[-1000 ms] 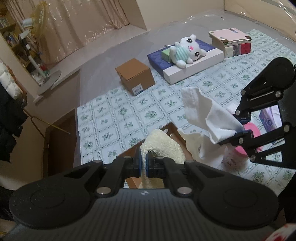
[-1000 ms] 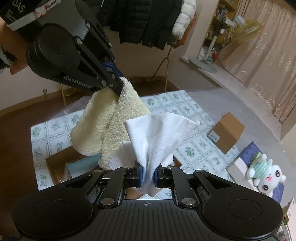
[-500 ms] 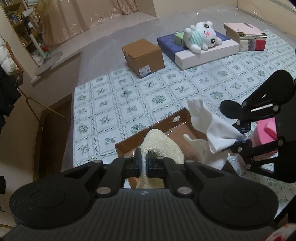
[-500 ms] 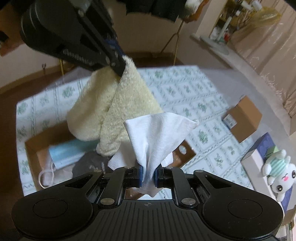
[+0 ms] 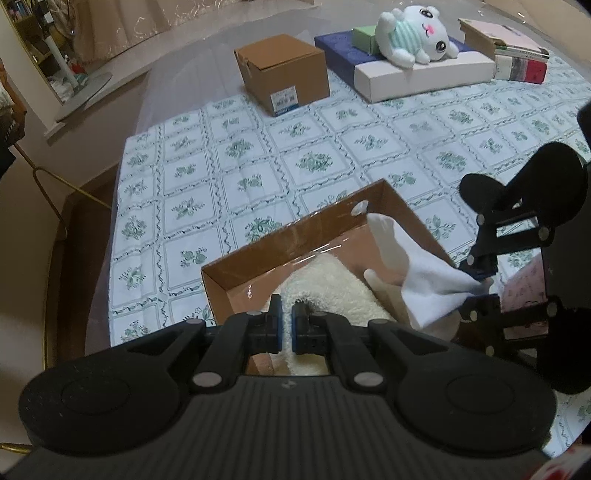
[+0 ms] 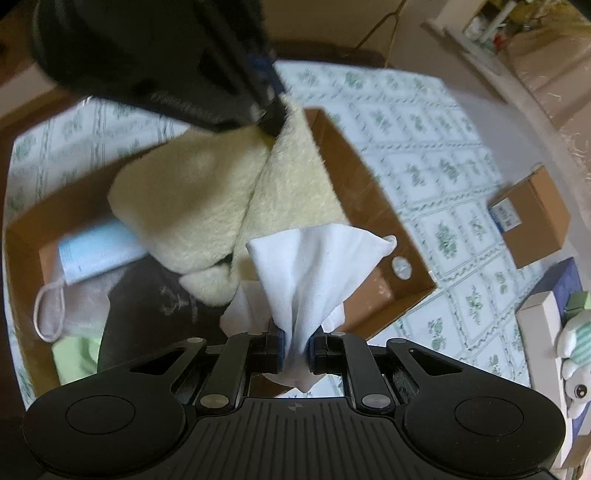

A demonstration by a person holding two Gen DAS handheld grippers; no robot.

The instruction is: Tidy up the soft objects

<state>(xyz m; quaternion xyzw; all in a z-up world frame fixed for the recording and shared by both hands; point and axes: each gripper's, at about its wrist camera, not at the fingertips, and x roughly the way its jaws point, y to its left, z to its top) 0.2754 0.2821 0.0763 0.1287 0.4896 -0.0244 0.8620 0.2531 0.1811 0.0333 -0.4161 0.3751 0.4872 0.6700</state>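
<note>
My left gripper (image 5: 286, 325) is shut on a fluffy cream towel (image 5: 328, 291), which hangs down into an open brown cardboard box (image 5: 295, 236). In the right wrist view the cream towel (image 6: 221, 195) drapes from the left gripper (image 6: 269, 125) over the box (image 6: 351, 177). My right gripper (image 6: 297, 350) is shut on a white cloth (image 6: 314, 266) just above the box's near side. The same white cloth (image 5: 417, 273) shows in the left wrist view, pinched by the right gripper (image 5: 480, 284). Inside the box lie a blue face mask (image 6: 92, 251), a dark cloth (image 6: 155, 302) and something light green (image 6: 74, 354).
A small closed cardboard box (image 5: 282, 72) stands further off on the floral mat (image 5: 207, 192). Beyond it a white plush toy (image 5: 417, 33) rests on a blue-and-white flat box (image 5: 406, 74), beside stacked books (image 5: 513, 55). A pink object (image 5: 524, 284) sits right of the open box.
Both grippers have sunk toward the open box with their cloths. The cream towel's lower end now rests inside the box, and the white cloth hangs just over it.
</note>
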